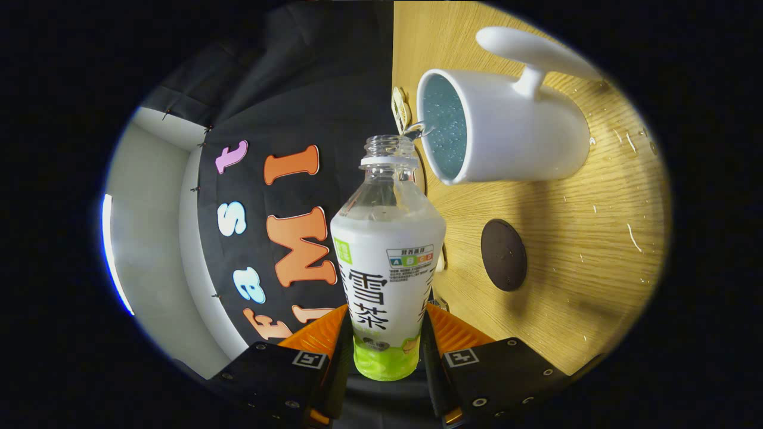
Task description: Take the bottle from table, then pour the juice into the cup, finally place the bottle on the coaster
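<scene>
Pouring stage. We are holding the bottle (387, 262) between the two fingers of the gripper (386, 348), which are pressing on its lower body from either side, so the tool is clamped on the bottle and is carrying it clear of the table (572, 256). We are gripping low on the body, which is leaving the neck and open mouth free and well ahead of the fingertips. The whole view is rolled, with the table surface running upright to one side of the bottle; we are judging from this that we are tipping the bottle sideways toward the cup (501, 128) to let the liquid run out.

The cup is lying just beyond the bottle's mouth, its opening facing the mouth and its handle pointing away from us. A thin clear stream (417, 128) is leaving the mouth and is reaching the cup's rim, and droplets are showing on the cup's inner wall. We are keeping the mouth close to the rim so the stream is landing inside rather than on the wood.

The coaster (503, 255), a dark round disc, is resting on the table beside the bottle's shoulder, nearer the fingers than the cup, and is carrying nothing. We are judging the pour to be under way and the final placement to be pending.
</scene>
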The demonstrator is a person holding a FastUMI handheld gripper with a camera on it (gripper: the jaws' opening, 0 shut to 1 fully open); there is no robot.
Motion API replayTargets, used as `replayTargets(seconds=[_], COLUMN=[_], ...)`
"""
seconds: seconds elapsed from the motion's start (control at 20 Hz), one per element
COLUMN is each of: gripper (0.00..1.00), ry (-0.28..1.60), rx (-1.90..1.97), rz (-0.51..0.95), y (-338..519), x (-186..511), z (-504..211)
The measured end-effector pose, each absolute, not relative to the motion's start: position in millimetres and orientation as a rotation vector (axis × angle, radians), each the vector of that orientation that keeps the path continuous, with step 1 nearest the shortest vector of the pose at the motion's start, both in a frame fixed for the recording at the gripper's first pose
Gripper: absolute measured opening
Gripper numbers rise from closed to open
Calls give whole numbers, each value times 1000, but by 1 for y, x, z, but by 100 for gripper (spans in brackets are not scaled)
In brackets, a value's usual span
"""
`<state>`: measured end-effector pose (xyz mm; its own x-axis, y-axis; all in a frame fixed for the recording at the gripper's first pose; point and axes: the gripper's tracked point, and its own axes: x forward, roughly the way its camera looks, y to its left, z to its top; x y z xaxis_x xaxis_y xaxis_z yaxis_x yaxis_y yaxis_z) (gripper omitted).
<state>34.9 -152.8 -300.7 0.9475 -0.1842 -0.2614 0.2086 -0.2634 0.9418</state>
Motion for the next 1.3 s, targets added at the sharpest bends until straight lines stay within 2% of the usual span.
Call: replayTargets(seconds=[1.3], gripper=[57], ry=[-21], rx=[1923], rz=[-396], y=[-180], x=[34], z=[-282])
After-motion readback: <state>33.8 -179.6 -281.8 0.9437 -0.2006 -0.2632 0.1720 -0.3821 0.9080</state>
